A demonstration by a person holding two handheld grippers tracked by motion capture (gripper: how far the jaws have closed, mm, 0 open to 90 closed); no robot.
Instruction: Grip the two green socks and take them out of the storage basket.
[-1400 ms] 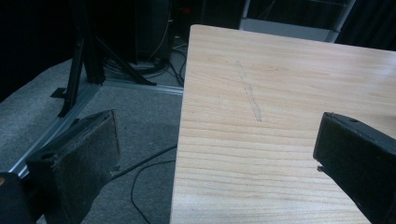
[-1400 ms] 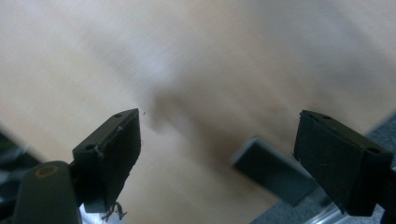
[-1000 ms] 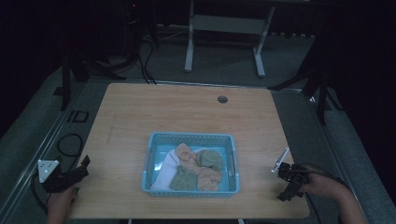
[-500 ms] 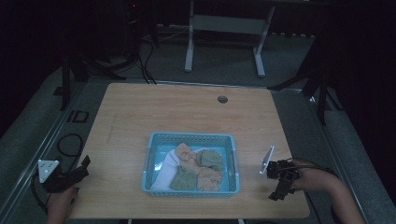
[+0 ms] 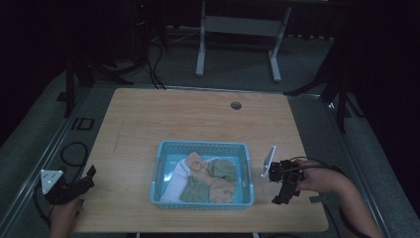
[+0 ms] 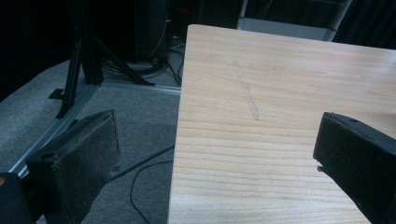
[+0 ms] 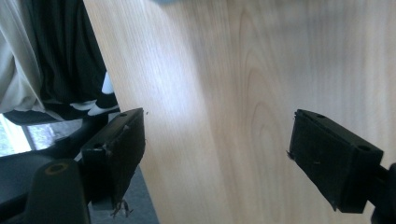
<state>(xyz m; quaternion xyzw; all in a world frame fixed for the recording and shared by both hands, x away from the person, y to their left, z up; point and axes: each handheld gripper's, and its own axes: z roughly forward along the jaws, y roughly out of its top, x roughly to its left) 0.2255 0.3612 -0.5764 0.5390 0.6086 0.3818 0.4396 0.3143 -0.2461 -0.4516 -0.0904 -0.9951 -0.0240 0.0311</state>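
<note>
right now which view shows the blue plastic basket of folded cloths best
The high view: the whole blue plastic basket sits mid-table with the cloths inside. The right gripper view catches a blurred blue sliver at its top edge; the left gripper view looks across bare tabletop.

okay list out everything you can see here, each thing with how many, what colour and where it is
basket: one, light blue plastic, near the middle of the table's front half
cloths: several, pink, green, tan and white, piled inside the basket; exact count unclear
table: one, light wood, centre of the high view
grommet: one, dark, round, near the table's far edge
stand: one, grey metal, on the floor beyond the table
cable: one, black, looped on the floor left of the table
left gripper: one, black, at the table's front left corner, jaws open, nothing between them
right gripper: one, black, just right of the basket, jaws open, nothing between them
</note>
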